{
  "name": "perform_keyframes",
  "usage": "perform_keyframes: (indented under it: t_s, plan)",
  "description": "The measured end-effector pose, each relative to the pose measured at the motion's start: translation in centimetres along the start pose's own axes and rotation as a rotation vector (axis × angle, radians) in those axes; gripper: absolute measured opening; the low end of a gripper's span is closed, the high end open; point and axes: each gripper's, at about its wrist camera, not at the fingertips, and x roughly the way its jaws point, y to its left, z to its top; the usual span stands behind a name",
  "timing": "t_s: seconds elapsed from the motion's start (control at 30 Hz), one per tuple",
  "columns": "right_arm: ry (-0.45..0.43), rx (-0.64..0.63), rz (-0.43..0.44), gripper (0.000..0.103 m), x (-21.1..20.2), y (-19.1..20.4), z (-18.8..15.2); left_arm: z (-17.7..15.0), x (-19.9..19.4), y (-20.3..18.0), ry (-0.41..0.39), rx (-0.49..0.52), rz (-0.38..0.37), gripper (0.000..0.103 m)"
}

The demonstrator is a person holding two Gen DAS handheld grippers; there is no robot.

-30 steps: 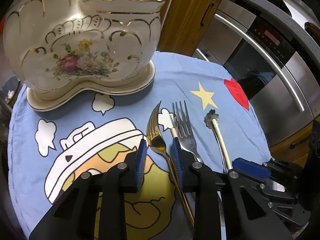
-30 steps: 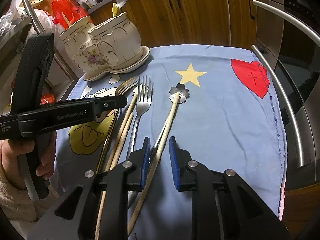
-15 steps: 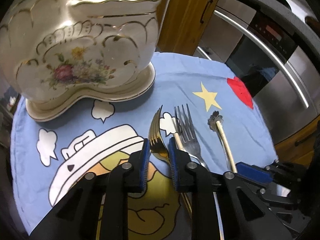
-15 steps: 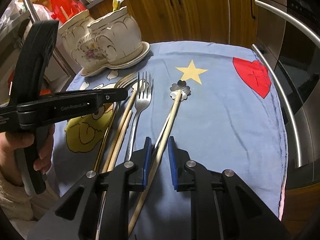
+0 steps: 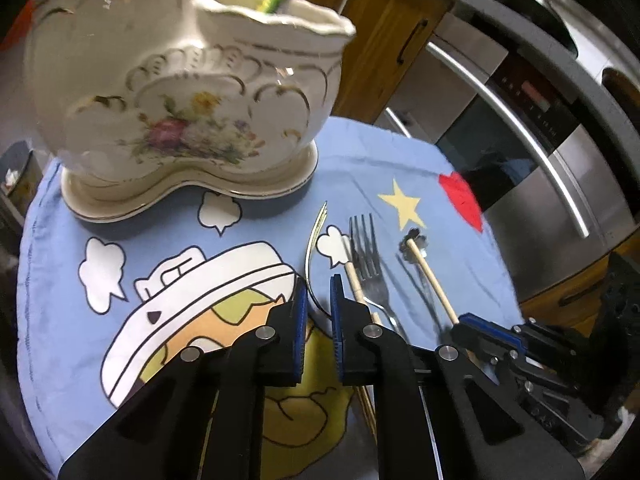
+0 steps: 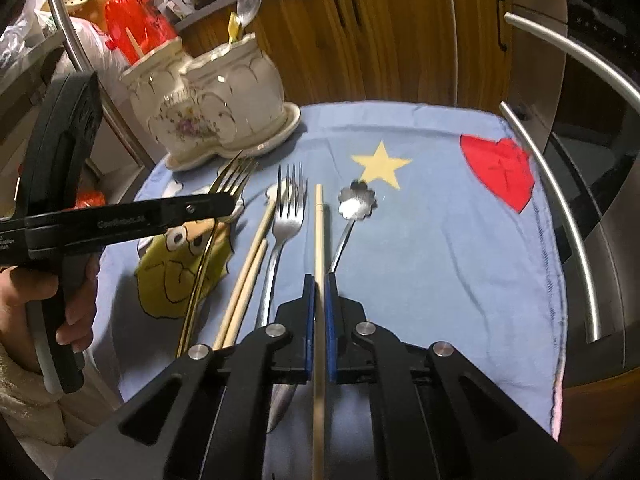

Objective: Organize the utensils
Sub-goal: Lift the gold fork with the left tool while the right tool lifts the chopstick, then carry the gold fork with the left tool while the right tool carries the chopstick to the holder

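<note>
My left gripper [image 5: 318, 300] is shut on the gold fork [image 5: 314, 240], lifted on edge above the blue cloth [image 5: 360, 168]; it also shows in the right wrist view [image 6: 232, 176]. My right gripper [image 6: 319, 292] is shut on a wooden chopstick [image 6: 319, 232], raised off the cloth. A silver fork [image 6: 289, 216], two more chopsticks [image 6: 250, 268] and a flower-headed spoon [image 6: 356, 204] lie on the cloth. The floral ceramic holder [image 5: 180, 92] stands at the back left with a spoon [image 6: 246, 2] in it.
A steel oven door and handle [image 6: 560, 200] run along the right edge of the table. Wooden cabinets [image 6: 380, 32] stand behind. The left gripper body [image 6: 60, 200] and hand fill the left of the right wrist view.
The left jaws closed on the gold fork and lifted it, turning it on edge. The right jaws closed on the chopstick and raised it off the flower spoon.
</note>
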Motion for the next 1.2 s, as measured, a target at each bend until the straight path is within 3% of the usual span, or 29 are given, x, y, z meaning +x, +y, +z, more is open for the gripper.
perform_keyframes:
  t_s: [0.53,1.2]
  plan:
    - [-0.181,-0.033,0.033,0.005,-3.7,1.9,2.4,-0.2,-8.7,-0.2,-0.192,0.048,-0.098,0.006]
    - [-0.331,-0.063,0.096,0.005,-5.0,5.8,8.0,0.8,-18.2,1.8,-0.425,0.079,-0.084,0.003]
